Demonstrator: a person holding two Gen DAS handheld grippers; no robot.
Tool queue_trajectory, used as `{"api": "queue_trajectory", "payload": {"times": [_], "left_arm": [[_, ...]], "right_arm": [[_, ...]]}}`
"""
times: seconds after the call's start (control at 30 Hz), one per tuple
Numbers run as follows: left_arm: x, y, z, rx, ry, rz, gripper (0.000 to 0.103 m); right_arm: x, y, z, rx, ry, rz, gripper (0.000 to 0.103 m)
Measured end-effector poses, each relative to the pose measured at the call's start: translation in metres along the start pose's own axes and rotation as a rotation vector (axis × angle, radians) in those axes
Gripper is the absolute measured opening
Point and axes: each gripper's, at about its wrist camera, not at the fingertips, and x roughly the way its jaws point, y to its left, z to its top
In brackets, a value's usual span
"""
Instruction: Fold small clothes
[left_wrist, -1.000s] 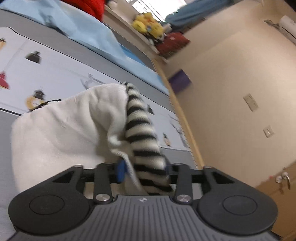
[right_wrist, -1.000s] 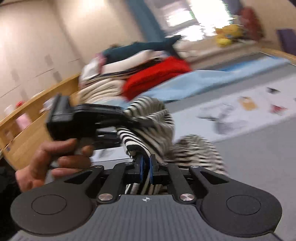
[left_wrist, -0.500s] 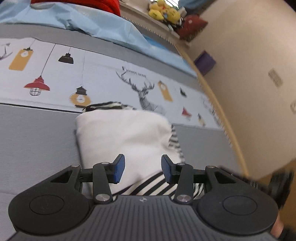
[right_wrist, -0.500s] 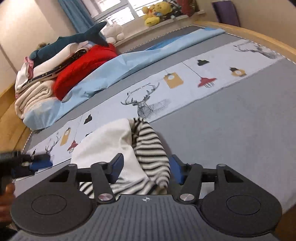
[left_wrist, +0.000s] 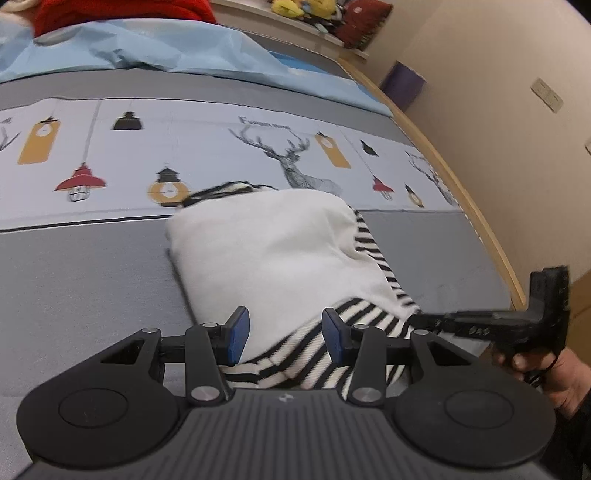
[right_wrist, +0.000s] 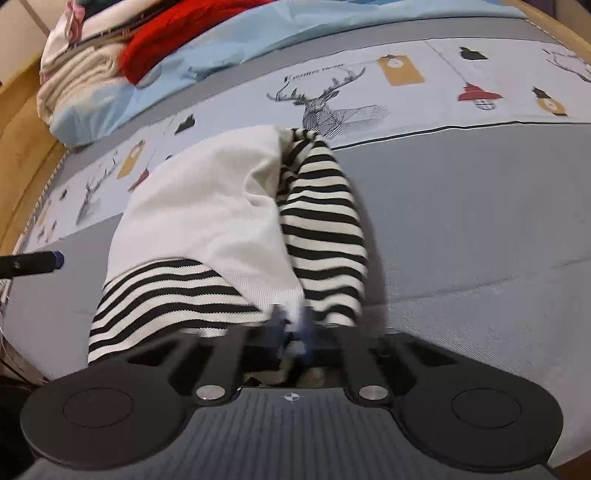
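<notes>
Two tools flank the folded white-and-black-striped knit garment (left_wrist: 280, 254) on the grey bed (left_wrist: 85, 280), its long axis running away: left tool (left_wrist: 282, 334) gaping empty, right tool (right_wrist: 293, 326), blurred, seemingly pinching its near hem.

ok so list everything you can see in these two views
garment: 1, white with black-and-white striped parts, folded on the grey part of the bed
bed cover: 1, grey with a pale band of deer and lamp prints
light blue sheet: 1, far side of the bed
red cloth: 1, on the pile at the bed's far end
cream folded cloth: 1, beside the red one
soft toys: yellow, on the ledge, count unclear
purple box: 1, by the wall
left gripper: jaws open over the garment's near edge
right gripper: blurred, jaws closed on white cloth
right hand: 1, holding its gripper
</notes>
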Motion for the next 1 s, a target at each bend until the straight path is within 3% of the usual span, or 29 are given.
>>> {"api": "queue_trajectory", "payload": {"times": [0.1, 0.2, 0.27, 0.33, 0.4, 0.5, 0.53, 0.57, 0.6, 0.73, 0.83, 0.9, 1.0], "left_arm": [[0.009, -0.015, -0.005, 0.061, 0.021, -0.013, 0.047], [0.017, -0.031, -0.01, 0.121, 0.04, -0.044, 0.047], [0.025, -0.04, -0.014, 0.159, 0.069, -0.072, 0.047], [0.035, -0.048, -0.021, 0.198, 0.122, -0.102, 0.047], [0.049, -0.055, -0.029, 0.256, 0.183, -0.087, 0.047], [0.083, -0.055, -0.05, 0.358, 0.334, 0.074, 0.048], [0.095, -0.052, -0.058, 0.398, 0.388, 0.143, 0.048], [0.105, -0.048, -0.066, 0.433, 0.439, 0.204, 0.056], [0.108, -0.044, -0.07, 0.433, 0.462, 0.22, 0.057], [0.09, -0.034, -0.054, 0.362, 0.38, 0.161, 0.057], [0.07, -0.017, -0.04, 0.267, 0.303, 0.119, 0.057], [0.059, -0.001, -0.029, 0.192, 0.245, 0.11, 0.058], [0.049, 0.019, -0.014, 0.059, 0.143, 0.13, 0.061]], "right_arm": [[-0.029, -0.012, -0.007, 0.01, -0.091, 0.072, 0.004], [-0.071, -0.034, -0.013, 0.107, -0.236, 0.189, 0.004], [-0.084, -0.042, -0.016, 0.13, -0.265, 0.189, 0.004], [-0.083, -0.05, -0.021, 0.145, -0.222, 0.134, 0.004], [-0.068, -0.056, -0.024, 0.155, -0.114, 0.063, 0.004], [-0.039, -0.053, -0.031, 0.114, 0.028, -0.065, 0.004], [-0.034, -0.05, -0.031, 0.093, 0.046, -0.089, 0.004], [-0.03, -0.045, -0.031, 0.074, 0.056, -0.099, 0.004], [-0.027, -0.042, -0.03, 0.065, 0.063, -0.096, 0.004], [-0.027, -0.025, -0.025, 0.022, 0.056, -0.127, 0.012], [-0.044, -0.017, -0.017, -0.008, -0.082, -0.157, 0.024], [-0.057, -0.009, -0.013, -0.024, -0.188, -0.107, 0.024], [-0.058, 0.004, -0.012, -0.073, -0.226, 0.03, 0.024]]}}
